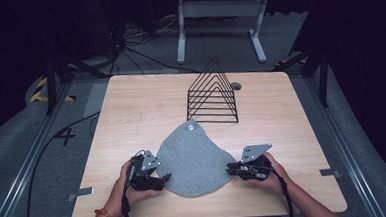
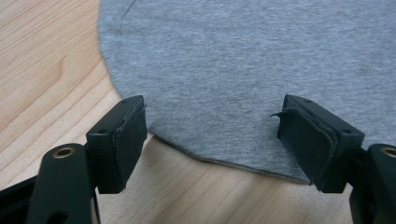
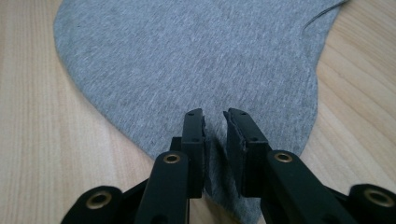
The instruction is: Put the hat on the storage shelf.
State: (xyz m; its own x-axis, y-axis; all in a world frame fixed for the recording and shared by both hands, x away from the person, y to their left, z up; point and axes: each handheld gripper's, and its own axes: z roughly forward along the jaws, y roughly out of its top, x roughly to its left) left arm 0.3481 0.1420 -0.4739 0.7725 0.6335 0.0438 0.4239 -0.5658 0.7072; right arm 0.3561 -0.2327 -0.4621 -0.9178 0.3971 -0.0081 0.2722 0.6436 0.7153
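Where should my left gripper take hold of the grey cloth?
Grip the grey cloth at its near-left hem, coming in low from the left. It lies flat, so only the thin edge offers a pinch, and the left gripper already has its jaws open astride that edge.

No readable text, labels, brand marks or numbers anywhere. Closest thing to a sign: yellow-black hazard tape [image 1: 41, 89] on the floor left of the counter [image 1: 141, 106], plus a black cross-shaped tape mark [image 1: 66, 136] beside it; neither carries lettering.
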